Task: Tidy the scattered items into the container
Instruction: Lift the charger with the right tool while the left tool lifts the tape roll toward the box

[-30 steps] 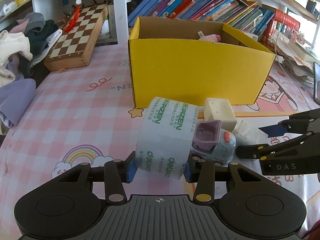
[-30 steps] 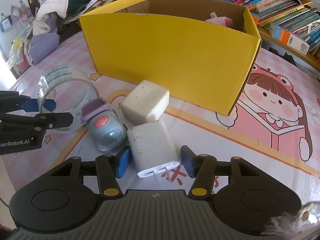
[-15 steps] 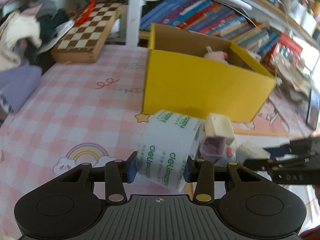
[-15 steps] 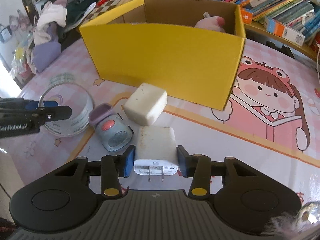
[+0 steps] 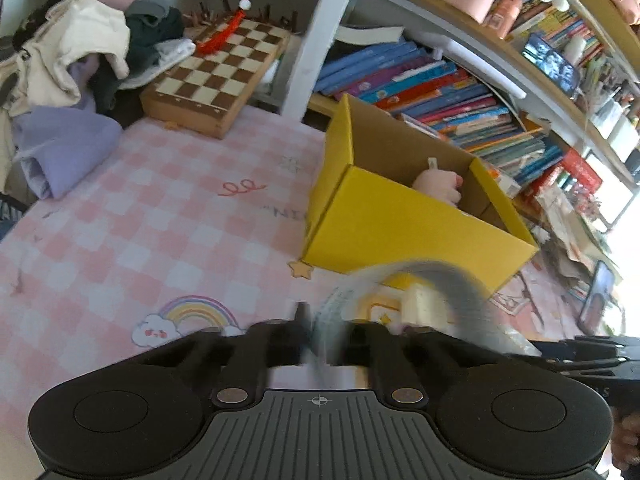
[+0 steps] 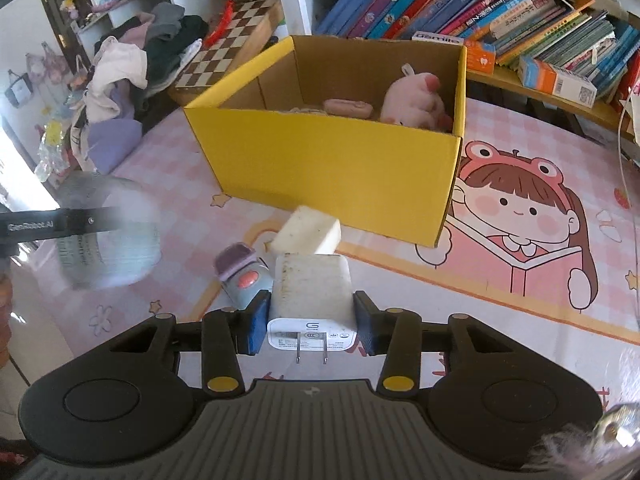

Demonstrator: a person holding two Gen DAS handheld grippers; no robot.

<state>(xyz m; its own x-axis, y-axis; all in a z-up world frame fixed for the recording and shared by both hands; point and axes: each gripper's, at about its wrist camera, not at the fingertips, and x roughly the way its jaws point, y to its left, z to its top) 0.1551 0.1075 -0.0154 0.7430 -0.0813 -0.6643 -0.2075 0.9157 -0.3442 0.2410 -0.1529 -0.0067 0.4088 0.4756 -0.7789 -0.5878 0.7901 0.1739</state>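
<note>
Right gripper (image 6: 310,322) clamped on white charger (image 6: 312,300), prongs toward camera; yellow box (image 6: 332,164) straight ahead, slightly left. Left gripper (image 5: 326,340) pinching blurred tape roll (image 5: 404,304) (box ahead-right).

Chessboard (image 5: 218,76), heaped clothes (image 5: 76,44), shelved books (image 6: 460,4) behind pink tablecloth (image 5: 132,220).

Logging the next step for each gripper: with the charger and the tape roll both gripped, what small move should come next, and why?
Probably carry both toward the yellow box and over its open top. The right gripper has its jaws shut on the white charger; the left gripper clamps the blurred tape roll, apparently lifted. Neither is above the box yet.
</note>
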